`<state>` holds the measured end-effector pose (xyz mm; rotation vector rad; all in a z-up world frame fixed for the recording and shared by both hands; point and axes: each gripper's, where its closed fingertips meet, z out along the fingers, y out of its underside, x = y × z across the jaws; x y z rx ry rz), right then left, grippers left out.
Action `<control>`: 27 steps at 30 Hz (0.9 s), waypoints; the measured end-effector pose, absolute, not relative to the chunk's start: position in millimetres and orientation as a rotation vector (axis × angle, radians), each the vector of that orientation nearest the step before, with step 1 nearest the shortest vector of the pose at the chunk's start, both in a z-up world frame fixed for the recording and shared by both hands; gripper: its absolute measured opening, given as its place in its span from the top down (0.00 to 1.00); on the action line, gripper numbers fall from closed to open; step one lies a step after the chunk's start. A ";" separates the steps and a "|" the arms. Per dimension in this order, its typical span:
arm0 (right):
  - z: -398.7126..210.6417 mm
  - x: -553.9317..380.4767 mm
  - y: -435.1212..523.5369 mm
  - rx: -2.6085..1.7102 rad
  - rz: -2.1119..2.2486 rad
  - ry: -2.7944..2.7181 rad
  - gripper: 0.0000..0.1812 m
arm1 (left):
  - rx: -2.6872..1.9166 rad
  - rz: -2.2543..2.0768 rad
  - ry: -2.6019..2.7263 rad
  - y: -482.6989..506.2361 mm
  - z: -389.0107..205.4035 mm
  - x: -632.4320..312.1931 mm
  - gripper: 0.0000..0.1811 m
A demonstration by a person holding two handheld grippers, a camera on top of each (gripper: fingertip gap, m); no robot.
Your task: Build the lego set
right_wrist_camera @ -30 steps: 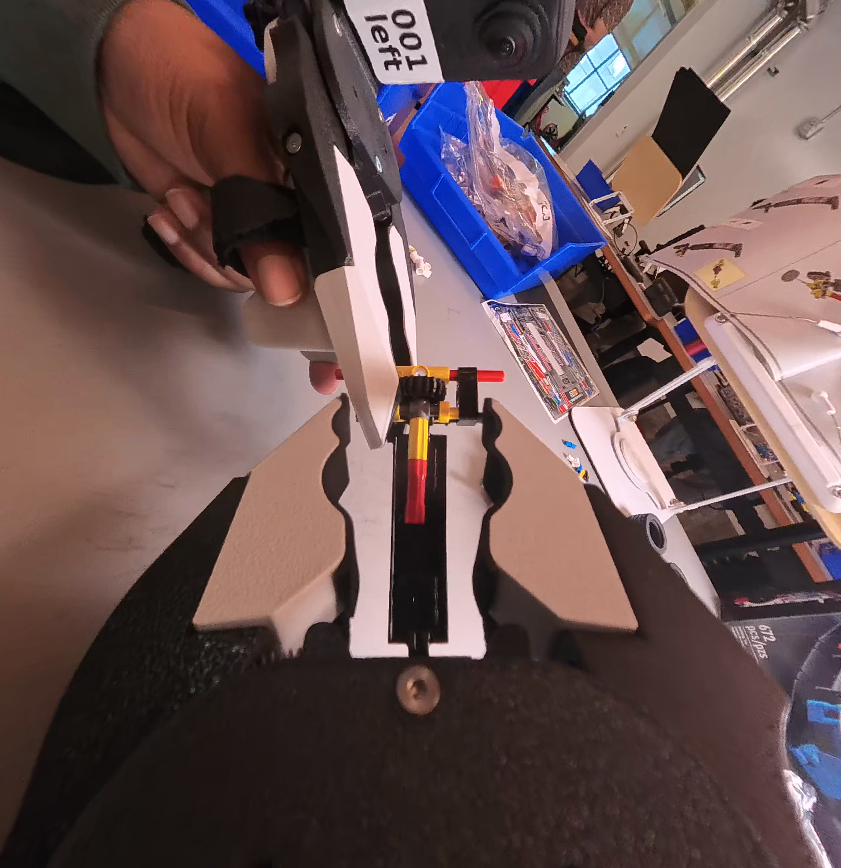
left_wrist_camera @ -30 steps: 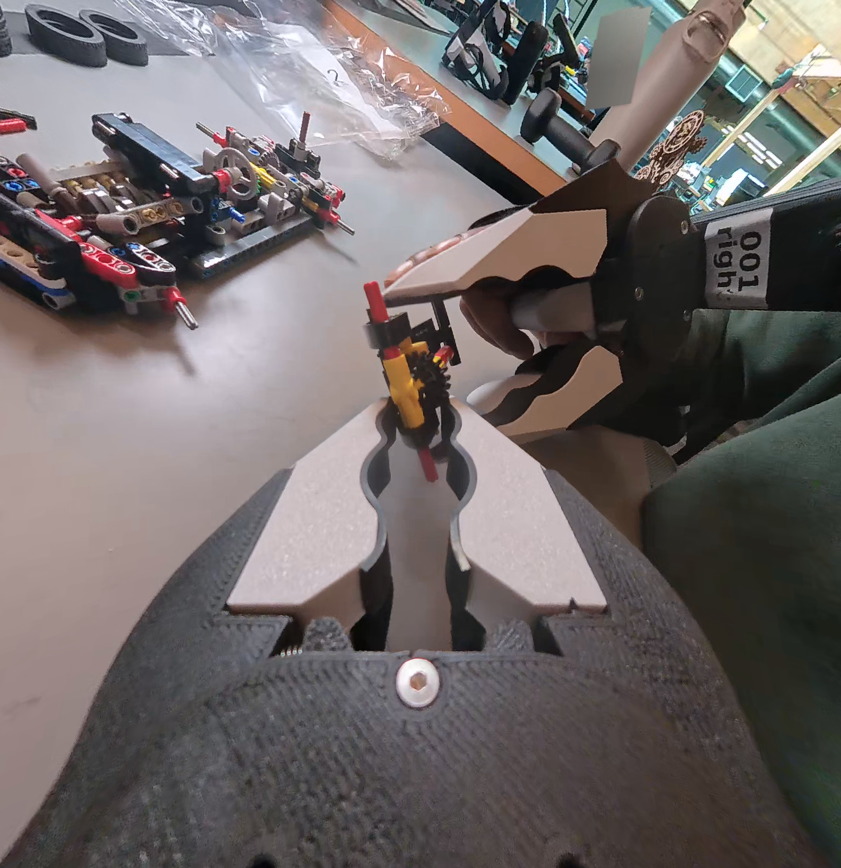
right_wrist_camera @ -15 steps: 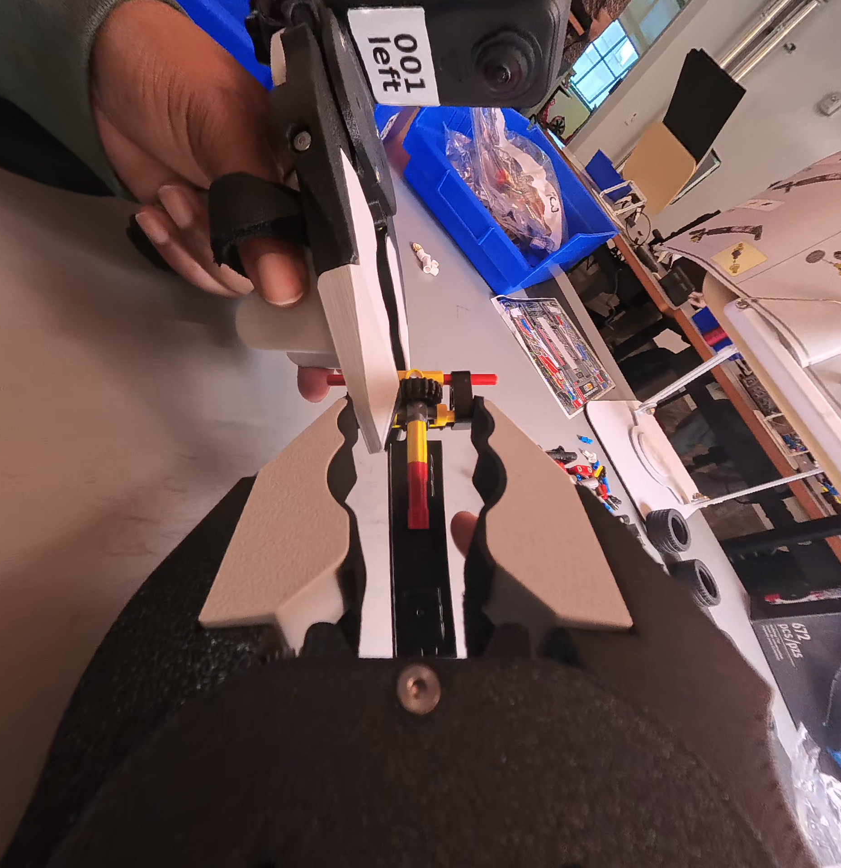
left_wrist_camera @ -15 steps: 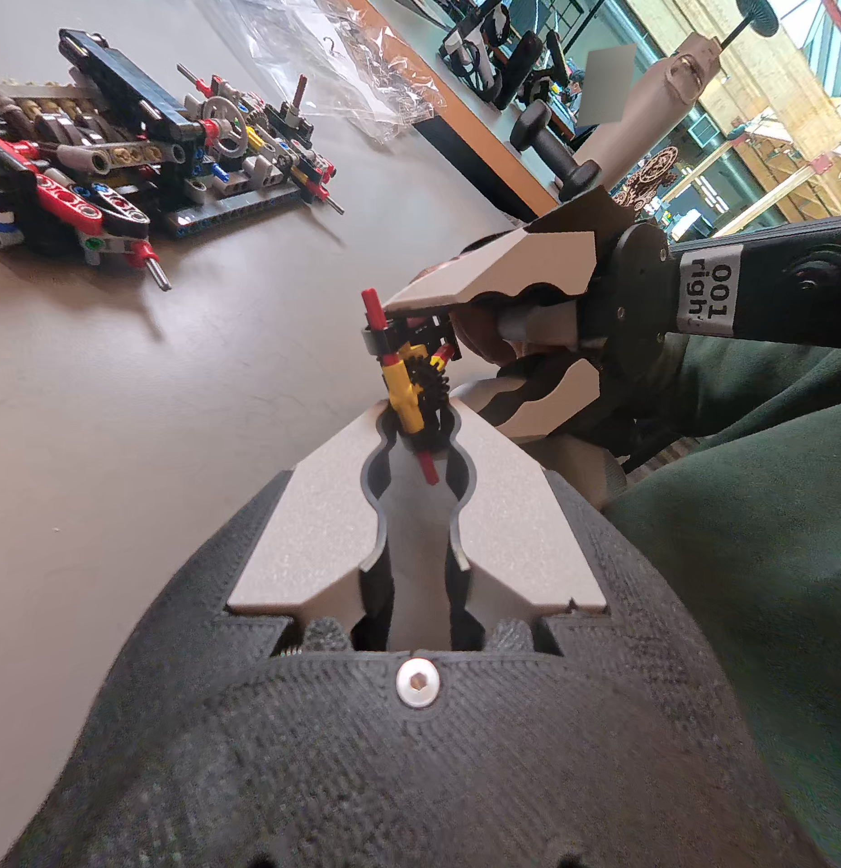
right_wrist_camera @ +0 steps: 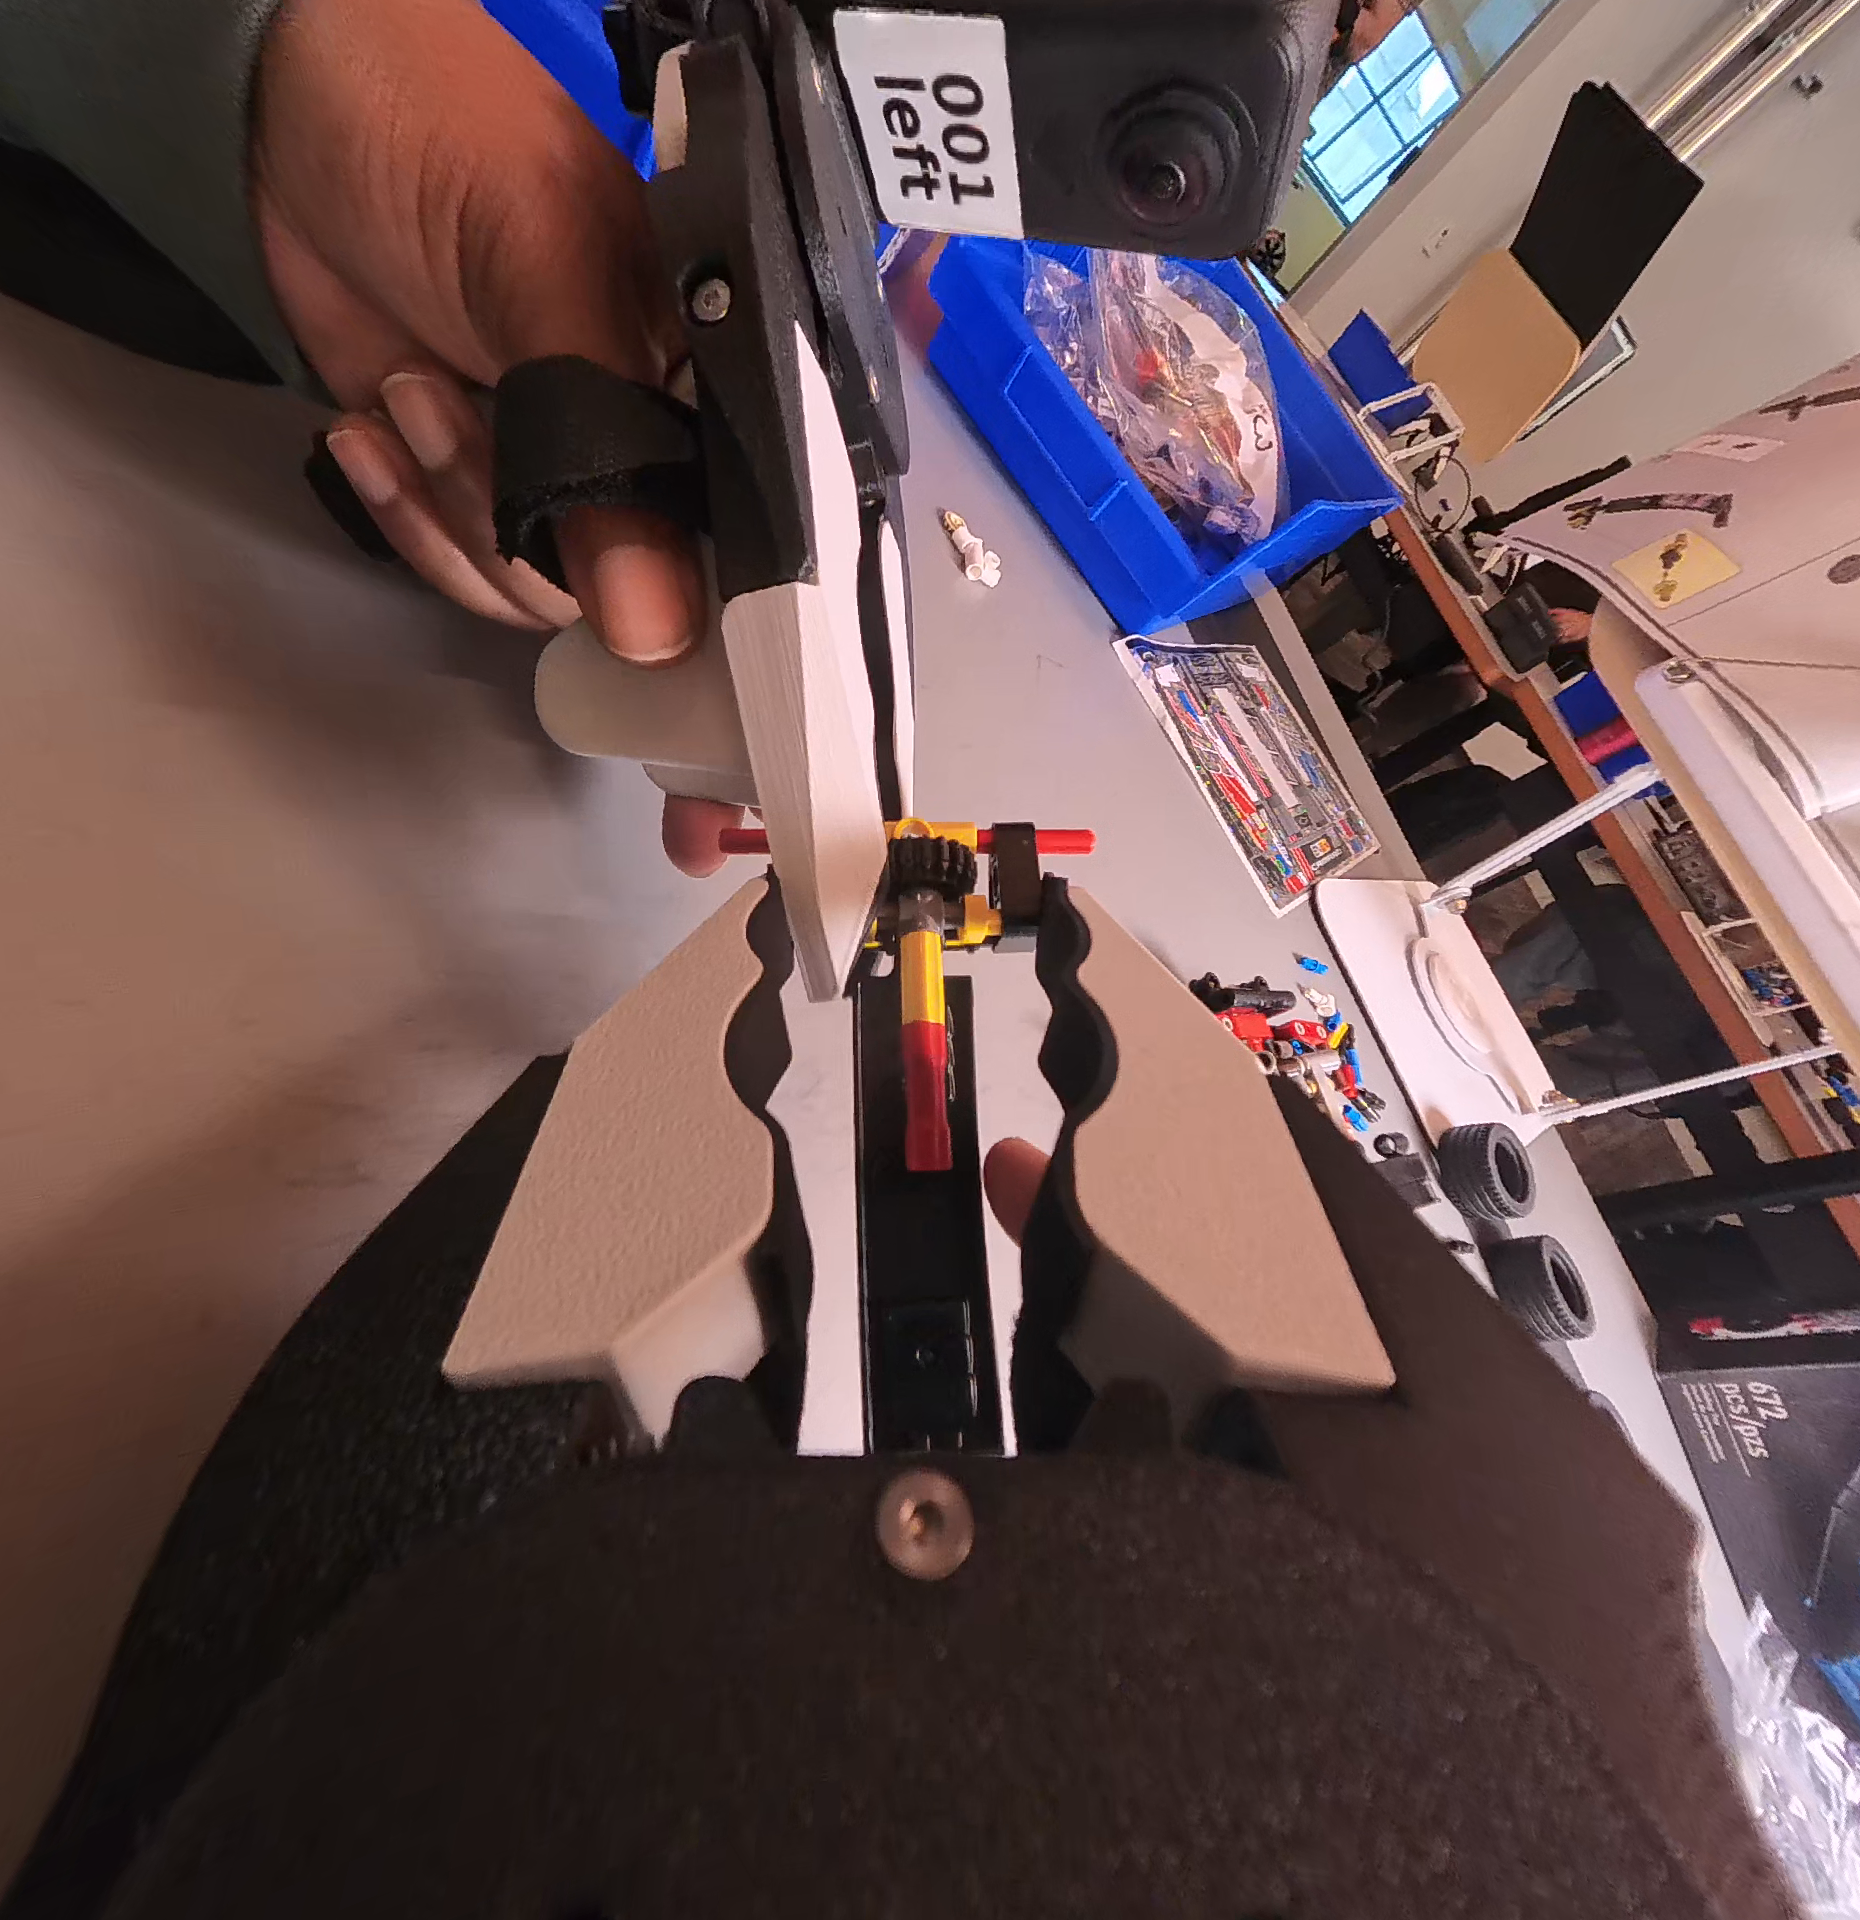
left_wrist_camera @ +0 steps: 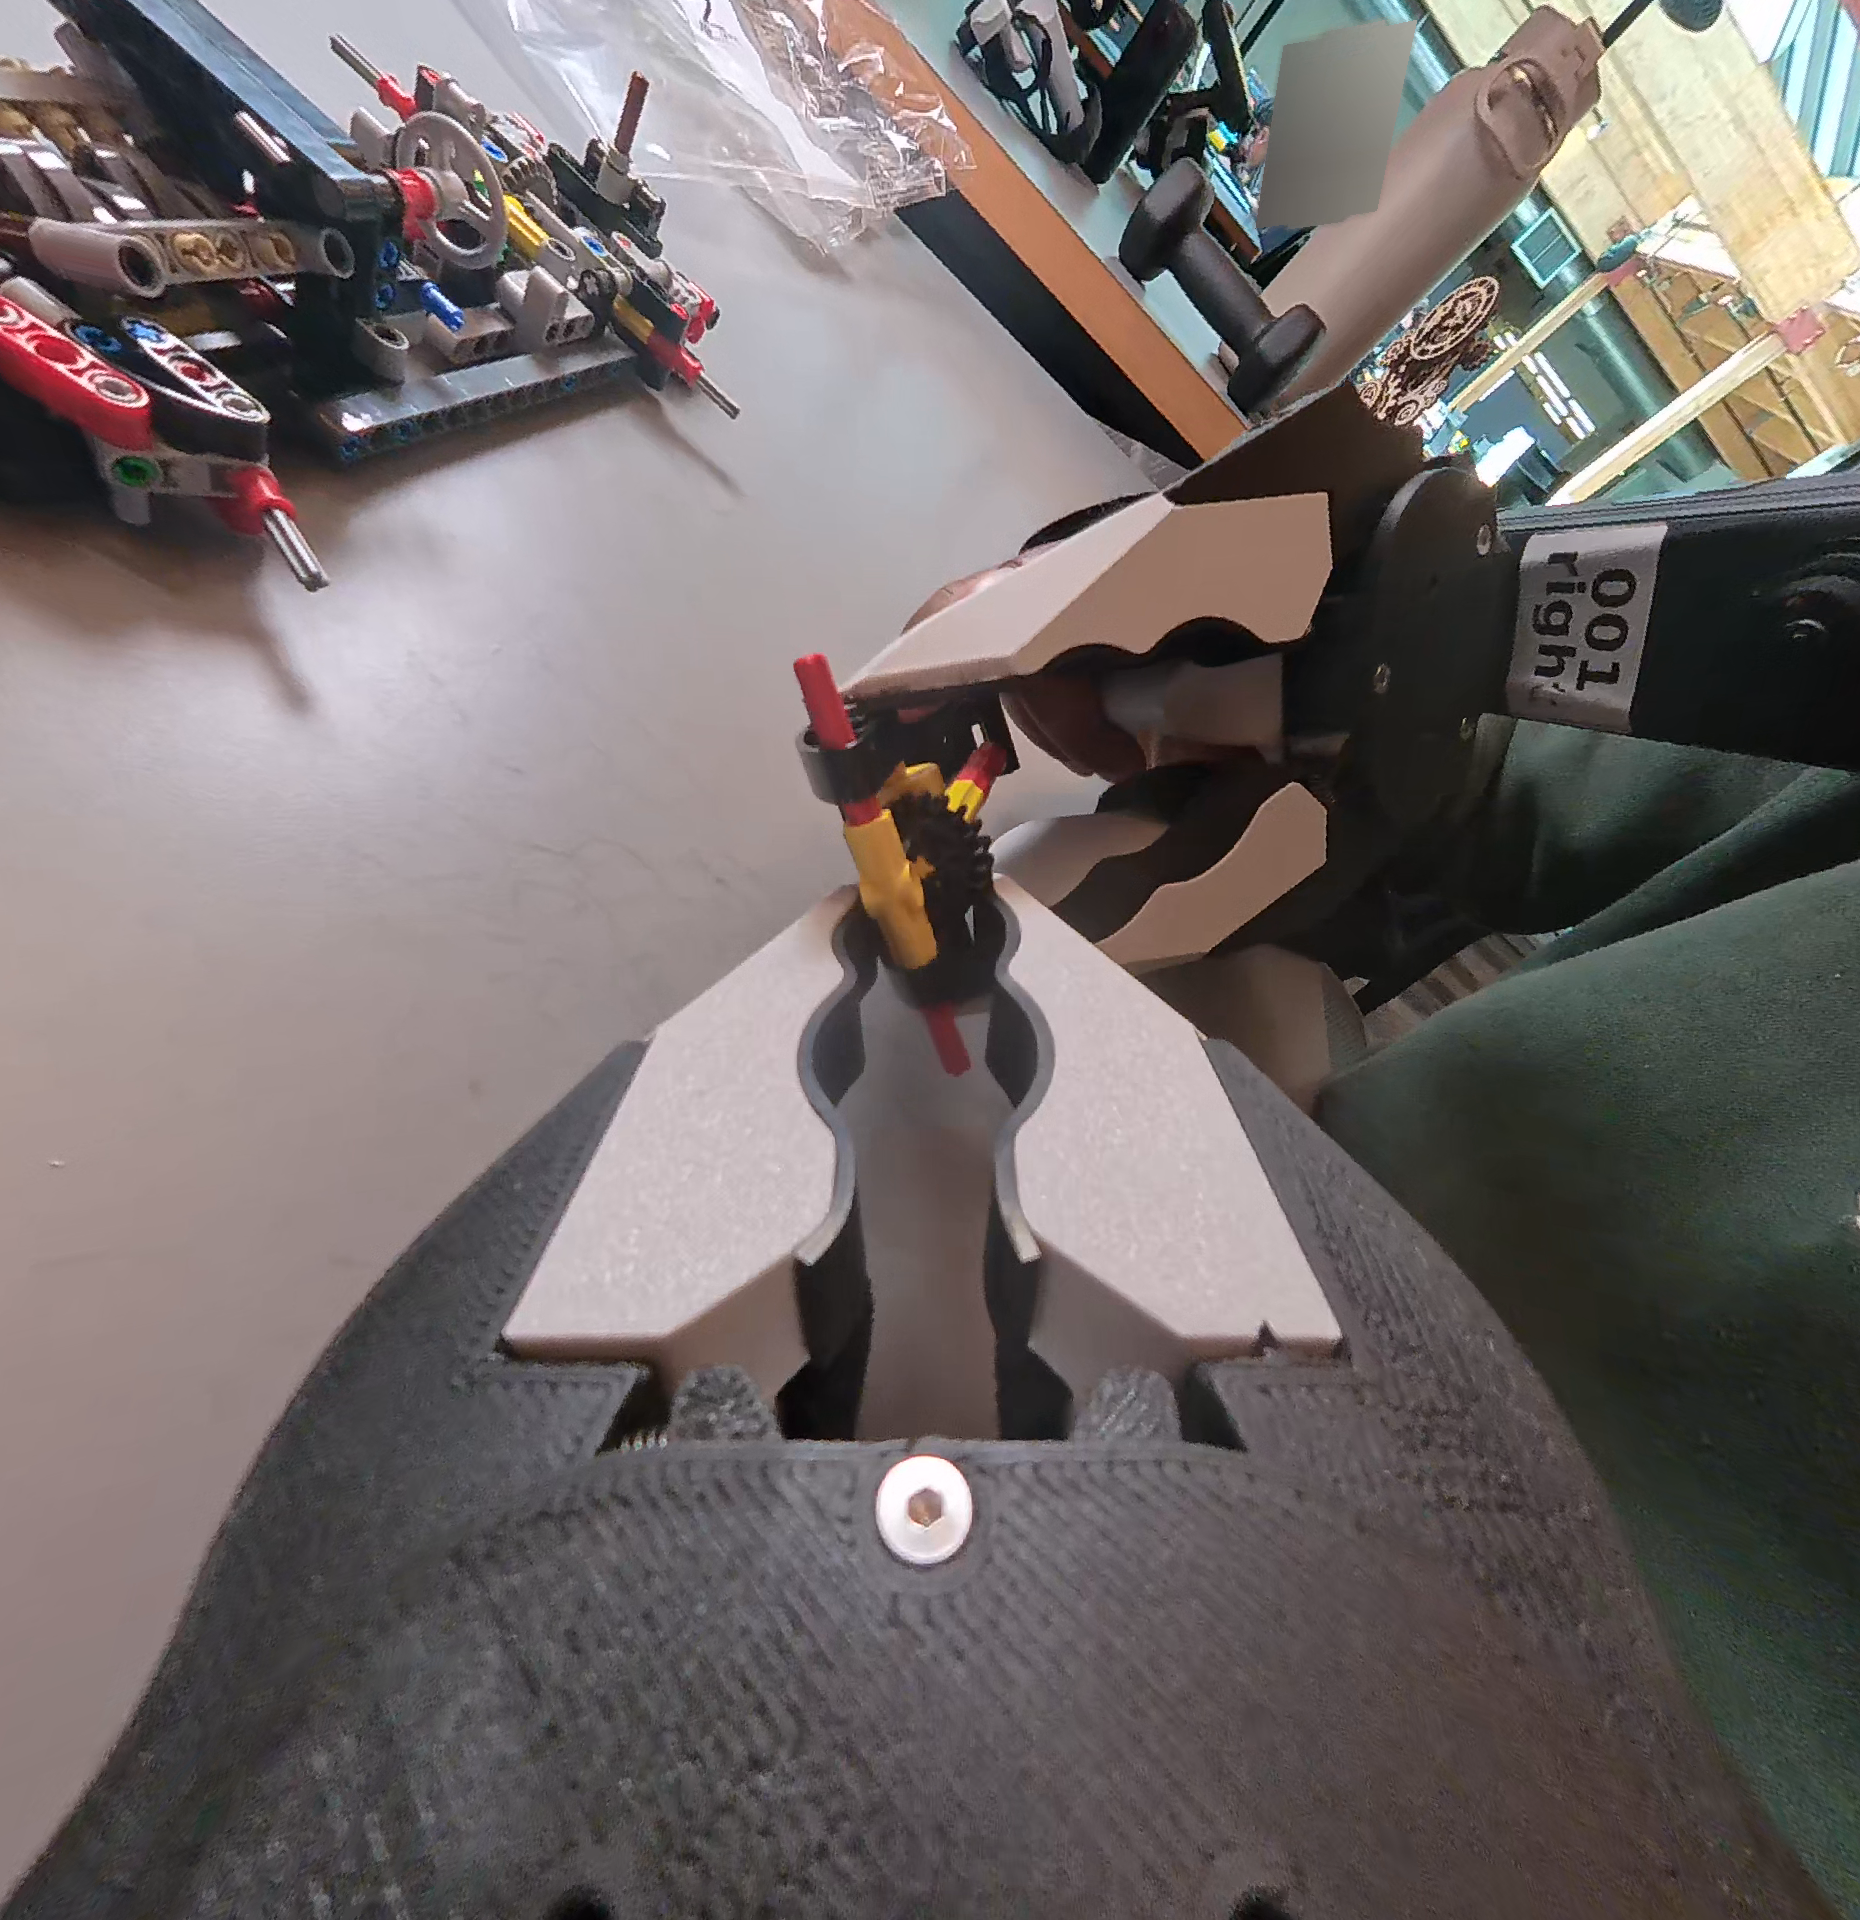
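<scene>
Sub-assembly (left_wrist_camera: 910,852), small: yellow connector, black gear, red axle and black bush, held in the air between two hand-held grippers, above a grey table (left_wrist_camera: 282,935).

Left gripper (left_wrist_camera: 924,914): nearest in its own view, at 6 o'clock. Jaws pressed together on the lower end of the sub-assembly, pinching the yellow connector and gear at the fingertips; a red axle stub shows in the gap behind them.

Right gripper (right_wrist_camera: 910,914): jaws spread. In its own view one finger (right_wrist_camera: 1051,914) touches the black bush at 1 o'clock; the other stands just beside the left gripper's finger. Whether it grips anything cannot be told; it looks to be bracing, not clamping. A second yellow-and-red axle (right_wrist_camera: 924,1049) runs back between its fingers toward 6 o'clock.

Orientation: in the left wrist view the long red axle (left_wrist_camera: 824,701) points toward 11 o'clock, away from the left gripper, its free tip beside the right gripper's upper finger. In the right wrist view the same axle lies across, 9 to 3 o'clock.

Step, as judged: seating or sliding the bush along the axle. The next move likely calls for a push straight along that axis, with the left grip firm against twisting.

Farther: large partly built Technic model (left_wrist_camera: 282,270) at 10 o'clock; clear plastic bag (left_wrist_camera: 760,114) at 12. In the right wrist view: loose parts (right_wrist_camera: 1290,1029), two tyres (right_wrist_camera: 1508,1216), sticker sheet (right_wrist_camera: 1248,769), blue bin (right_wrist_camera: 1071,447).
</scene>
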<state>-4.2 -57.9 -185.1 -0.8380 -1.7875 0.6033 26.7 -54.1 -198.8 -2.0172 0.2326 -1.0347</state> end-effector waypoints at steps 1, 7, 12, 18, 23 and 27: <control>-185.3 -4.2 -57.9 -0.842 0.606 -1.789 0.75 | -2.016 -1.044 0.228 -54.2 -198.9 26.8 0.91; -181.9 -8.5 -55.3 -0.868 0.707 -1.774 0.74 | -1.997 -1.072 0.179 -50.4 -194.8 21.7 0.91; -171.0 -5.2 -53.0 -0.879 0.735 -1.768 0.68 | -1.997 -1.048 0.176 -49.7 -194.6 17.9 0.91; -183.3 -6.2 -58.0 -0.831 0.633 -1.825 0.72 | -2.014 -1.010 0.221 -51.3 -196.8 22.4 0.91; -181.8 -5.5 -56.7 -0.805 0.586 -1.811 0.75 | -2.019 -1.008 0.221 -52.1 -196.4 23.5 0.91; -182.9 -4.5 -58.1 -0.799 0.582 -1.821 0.75 | -2.029 -1.021 0.219 -53.6 -198.1 24.6 0.91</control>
